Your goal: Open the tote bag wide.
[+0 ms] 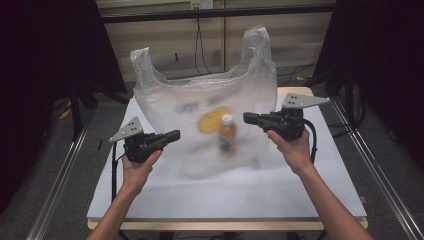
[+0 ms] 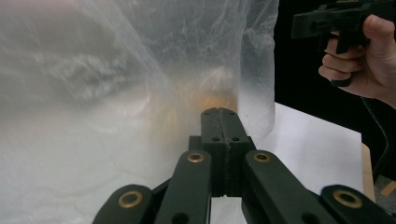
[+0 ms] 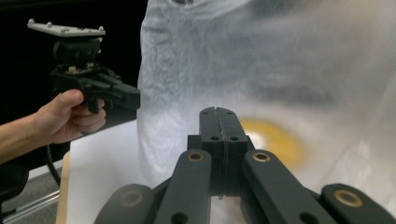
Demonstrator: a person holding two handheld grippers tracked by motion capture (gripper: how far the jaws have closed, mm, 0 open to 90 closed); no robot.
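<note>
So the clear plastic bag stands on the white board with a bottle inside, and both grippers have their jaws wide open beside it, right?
Not quite: the jaws are shut, not open. Each gripper view shows its own pair pressed together with nothing between them. The rest holds: the plastic bag stands on the white board with the bottle inside, left gripper and right gripper beside it.

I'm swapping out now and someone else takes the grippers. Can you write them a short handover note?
Left gripper: shut, empty, beside the plastic bag's left side.
Right gripper: shut, empty, at the bag's right side.
The translucent bag stands upright on the white table, handles up. Inside: a bottle with a white cap and a yellow item, blurred through the plastic.
Done: items are in the bag.
Left: probably gripping the handles; neither is held yet.
</note>
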